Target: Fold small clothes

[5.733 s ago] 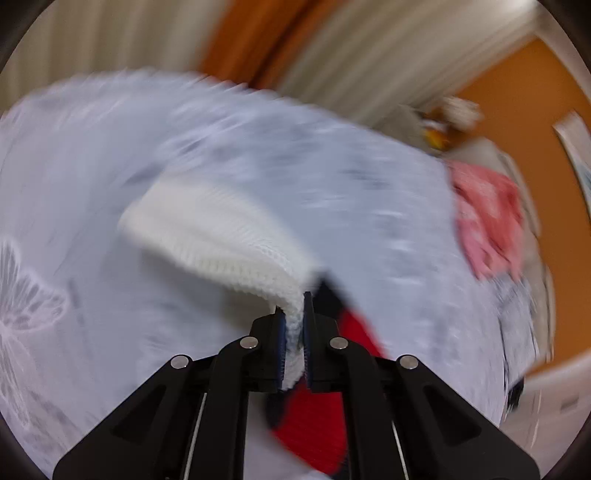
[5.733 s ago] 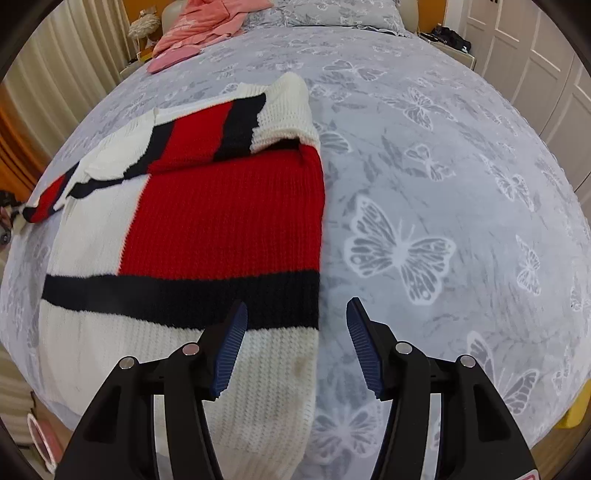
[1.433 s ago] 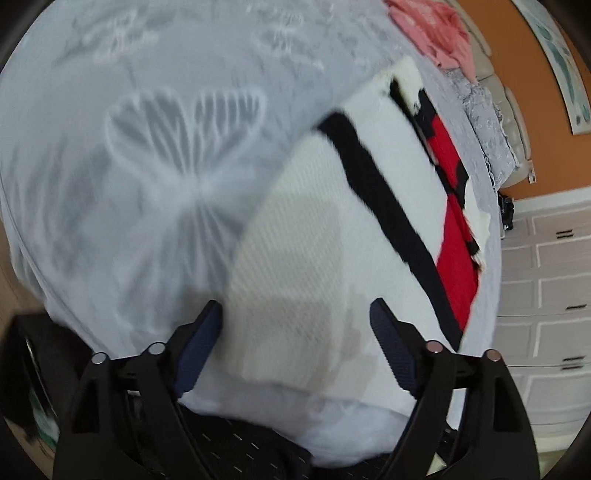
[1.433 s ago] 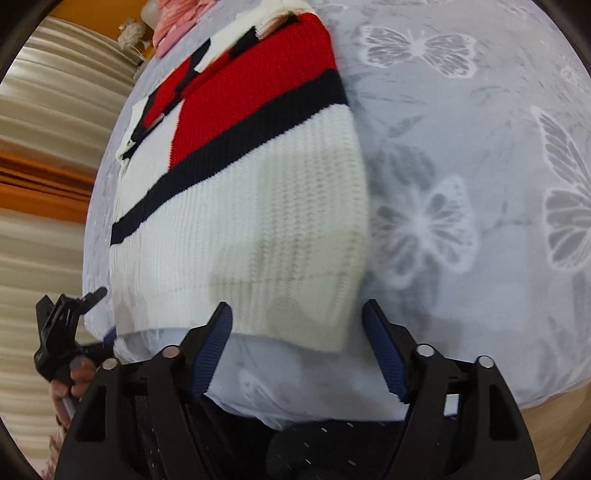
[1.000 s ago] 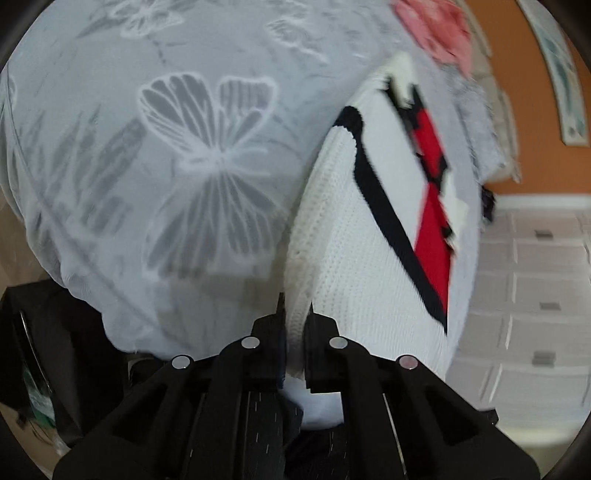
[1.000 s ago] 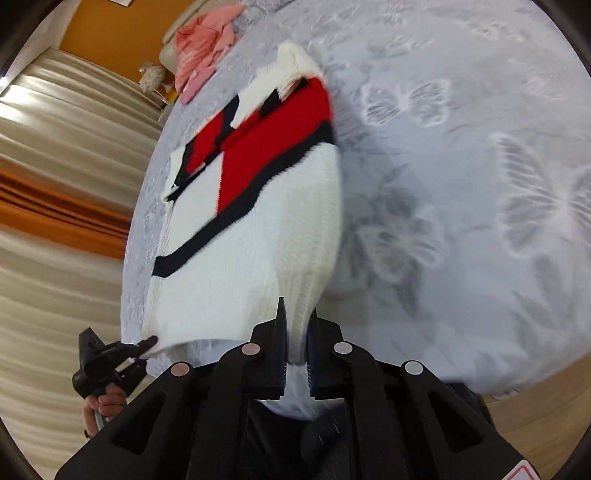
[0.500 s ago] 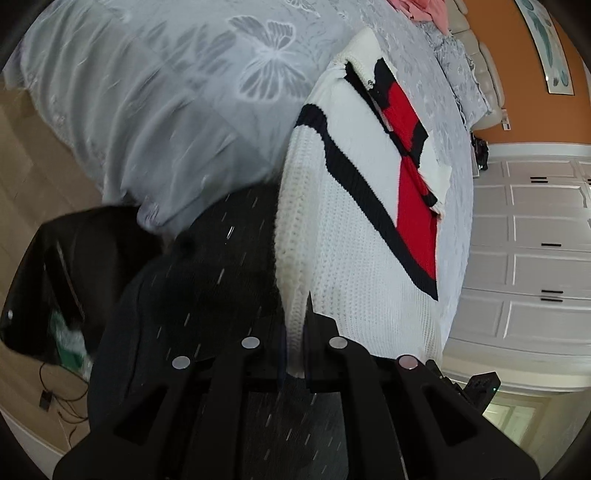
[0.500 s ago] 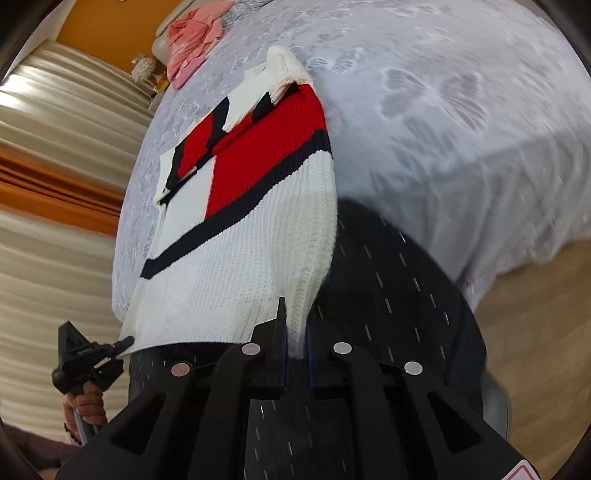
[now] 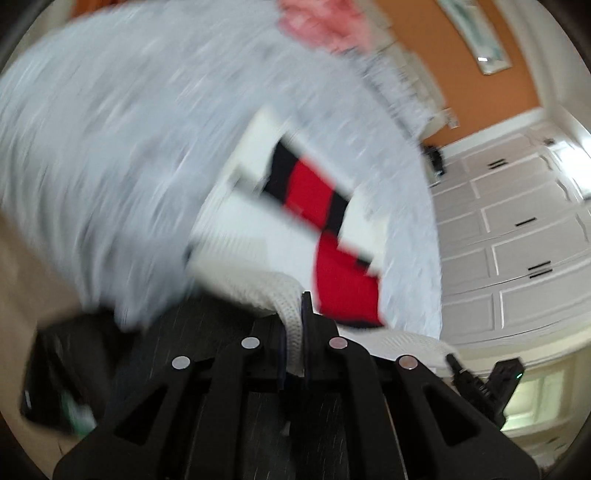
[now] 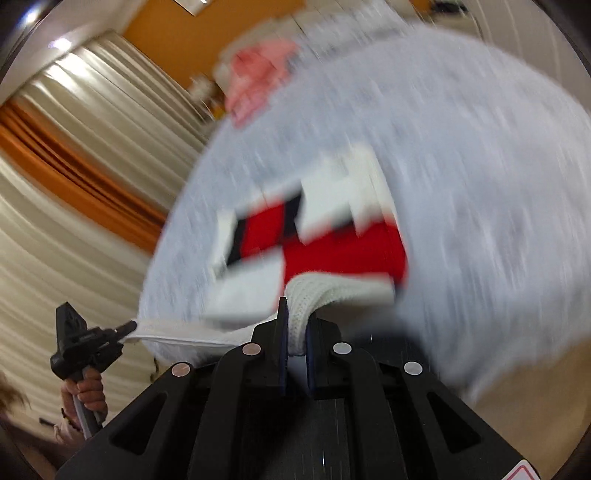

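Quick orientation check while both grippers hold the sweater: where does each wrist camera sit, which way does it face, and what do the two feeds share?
Left wrist: sits on the left gripper, facing along its shut fingers over the sweater on the bed; the right gripper shows at lower right.
Right wrist: sits on the right gripper, facing the same sweater; the left gripper and left hand show at lower left.
Shared: sweater, bed, pink clothes.

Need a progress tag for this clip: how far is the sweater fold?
Done: both sleeves look laid across the sweater on the bed. In hand: left gripper and right gripper each pinch a corner of the white hem, lifted off the bed. Left: carry the hem up to the collar, release. The pink garment lies unfolded.
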